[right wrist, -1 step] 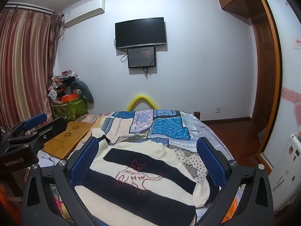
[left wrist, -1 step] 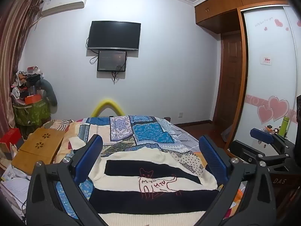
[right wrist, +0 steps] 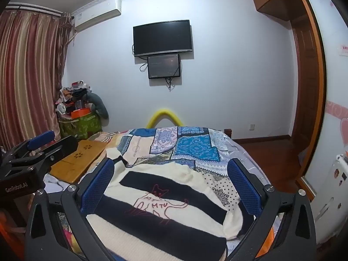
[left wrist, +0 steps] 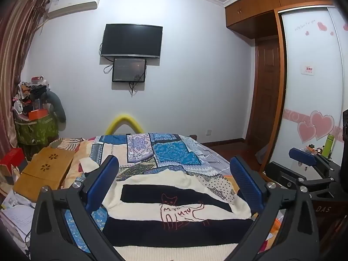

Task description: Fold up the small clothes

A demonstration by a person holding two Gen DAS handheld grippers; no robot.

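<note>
A: On the far left we see a wooden lap tray (left wrist: 45,169) on the bed's (left wrist: 217,158) edge, beside the patchwork blanket (left wrist: 174,152).

B: Then our left gripper (left wrist: 174,180), its blue fingers (left wrist: 102,184) spread wide with nothing between the pads.

A: Between and beneath them the striped sweater (left wrist: 174,228) lies flat on the blanket, its red cat outline (left wrist: 180,213) facing up.

B: Our right gripper (right wrist: 171,187) hangs over the same sweater (right wrist: 152,217), fingers (right wrist: 243,187) equally wide apart, gripping nothing.

A: Further right stands the wardrobe (left wrist: 311,87) with pink hearts.
</note>
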